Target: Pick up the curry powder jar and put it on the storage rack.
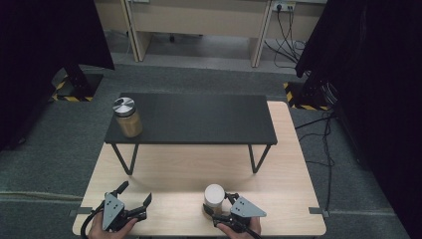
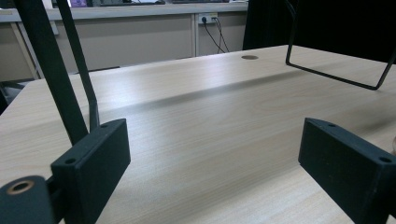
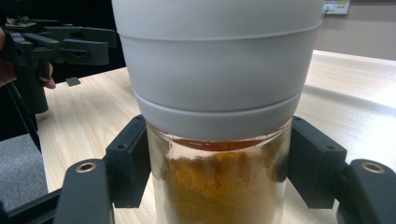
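A light wooden bench (image 1: 174,169) stands on grey carpet and carries a low black metal-legged shelf (image 1: 199,119) across its far half. A glass jar with a silver lid (image 1: 127,117), filled with tan powder, stands on the shelf's left end. In front of the shelf's right leg, near the bench's near edge, stands a white-lidded glass jar of orange-brown powder (image 3: 219,140). The right gripper (image 1: 219,206) has its fingers (image 3: 128,161) closed against this jar's glass sides. The left gripper (image 1: 134,196), left of that jar, has its fingers (image 2: 93,163) spread wide, holding nothing.
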Demonstrator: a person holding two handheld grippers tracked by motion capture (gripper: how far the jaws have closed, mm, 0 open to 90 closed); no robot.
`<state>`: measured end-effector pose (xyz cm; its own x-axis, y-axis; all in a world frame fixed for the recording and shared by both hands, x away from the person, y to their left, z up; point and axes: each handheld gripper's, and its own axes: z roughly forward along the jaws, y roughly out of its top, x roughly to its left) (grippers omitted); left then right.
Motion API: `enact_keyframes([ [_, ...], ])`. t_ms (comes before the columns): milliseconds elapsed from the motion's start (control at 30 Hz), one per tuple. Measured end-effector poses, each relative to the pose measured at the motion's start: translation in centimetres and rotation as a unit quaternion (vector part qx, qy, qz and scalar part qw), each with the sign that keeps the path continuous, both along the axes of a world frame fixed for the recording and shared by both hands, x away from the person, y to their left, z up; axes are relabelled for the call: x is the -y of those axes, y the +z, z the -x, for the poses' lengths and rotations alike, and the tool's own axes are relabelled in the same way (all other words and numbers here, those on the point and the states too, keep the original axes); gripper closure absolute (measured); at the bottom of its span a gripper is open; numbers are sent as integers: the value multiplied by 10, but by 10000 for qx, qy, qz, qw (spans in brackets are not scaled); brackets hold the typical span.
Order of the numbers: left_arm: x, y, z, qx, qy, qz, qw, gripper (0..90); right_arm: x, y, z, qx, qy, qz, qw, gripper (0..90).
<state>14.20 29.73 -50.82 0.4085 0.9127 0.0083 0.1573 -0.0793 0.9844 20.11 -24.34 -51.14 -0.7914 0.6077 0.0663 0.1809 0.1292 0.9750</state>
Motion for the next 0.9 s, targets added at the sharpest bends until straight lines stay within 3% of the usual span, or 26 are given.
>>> enact_keyframes([
  [533, -1, -1, -1, 3, -16, 13, 10000, 83, 0, 14, -6, -226, 71, 78, 9997, 326],
  [900, -2, 0, 0, 16, -14, 47, 10000, 83, 3, 48, -6, -36, 105, 137, 9998, 326],
])
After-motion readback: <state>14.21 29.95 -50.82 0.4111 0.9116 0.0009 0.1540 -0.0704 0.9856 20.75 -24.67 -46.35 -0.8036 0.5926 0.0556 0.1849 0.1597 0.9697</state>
